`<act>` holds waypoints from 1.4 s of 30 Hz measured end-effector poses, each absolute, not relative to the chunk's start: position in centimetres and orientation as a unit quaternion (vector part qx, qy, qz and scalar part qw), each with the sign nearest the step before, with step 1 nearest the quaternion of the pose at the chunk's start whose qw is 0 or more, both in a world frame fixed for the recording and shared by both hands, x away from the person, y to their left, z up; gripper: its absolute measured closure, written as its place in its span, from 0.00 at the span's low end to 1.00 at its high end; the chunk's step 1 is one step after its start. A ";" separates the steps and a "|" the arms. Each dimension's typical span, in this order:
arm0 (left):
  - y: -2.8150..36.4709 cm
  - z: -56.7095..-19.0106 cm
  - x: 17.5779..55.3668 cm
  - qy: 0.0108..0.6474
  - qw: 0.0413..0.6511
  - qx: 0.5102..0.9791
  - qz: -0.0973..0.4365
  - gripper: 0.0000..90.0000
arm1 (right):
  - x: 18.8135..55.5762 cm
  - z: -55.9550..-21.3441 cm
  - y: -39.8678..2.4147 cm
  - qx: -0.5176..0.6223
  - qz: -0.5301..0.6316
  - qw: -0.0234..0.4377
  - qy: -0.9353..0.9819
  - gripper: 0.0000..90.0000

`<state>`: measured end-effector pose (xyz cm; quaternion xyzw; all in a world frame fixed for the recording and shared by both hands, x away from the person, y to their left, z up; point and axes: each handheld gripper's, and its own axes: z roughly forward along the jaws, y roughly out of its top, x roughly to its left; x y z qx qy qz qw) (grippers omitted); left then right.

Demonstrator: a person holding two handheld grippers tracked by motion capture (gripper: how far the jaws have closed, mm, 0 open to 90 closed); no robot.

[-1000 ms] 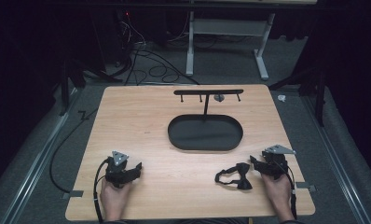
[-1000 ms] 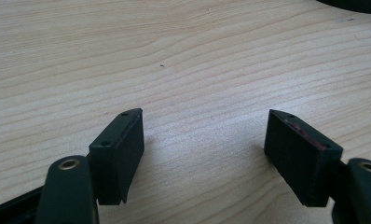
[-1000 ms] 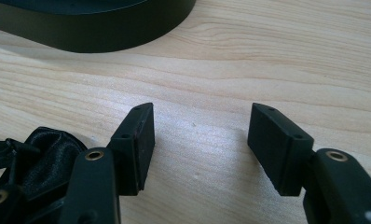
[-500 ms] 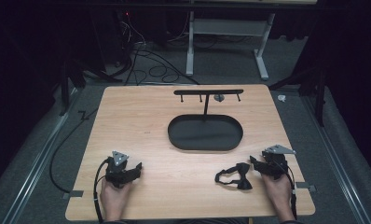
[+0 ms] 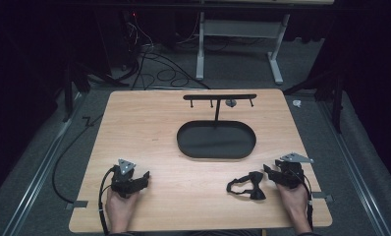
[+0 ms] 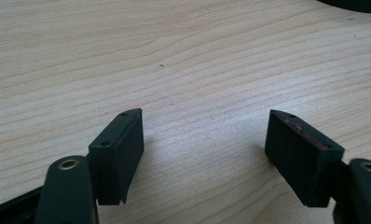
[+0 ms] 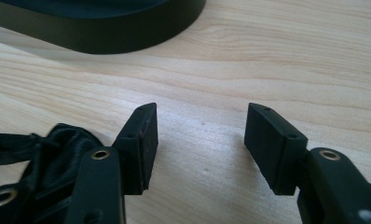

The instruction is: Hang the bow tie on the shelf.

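Table (image 5: 149, 128): light wood, pale grain w/ fine streaks. Oval tray (image 5: 216, 140): matte black. Stand (image 5: 219, 97): black bar and post. Bow tie (image 5: 246, 186): black, slight sheen. Left gripper (image 6: 204, 140) and right gripper (image 7: 200, 135): black fingers, brass-coloured rivets; grey top plates. Floor (image 5: 46, 147): dark grey.

Both grippers are being seen as black, w/ blocky ribbed pads (image 7: 274, 149) and brass-ringed screw holes just behind the jaws. A grey three-cornered plate (image 5: 126, 164) is being carried atop the left gripper (image 5: 145, 177), likewise the right gripper (image 5: 267, 169); a black cable is being trailed behind each.
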<state>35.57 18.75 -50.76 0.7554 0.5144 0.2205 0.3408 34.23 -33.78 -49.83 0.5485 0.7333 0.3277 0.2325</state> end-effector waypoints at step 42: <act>18.7 -50.8 35.6 0.514 0.340 0.756 0.221 0.32 | 32.1 -46.8 -27.7 0.418 0.406 0.149 0.799 0.60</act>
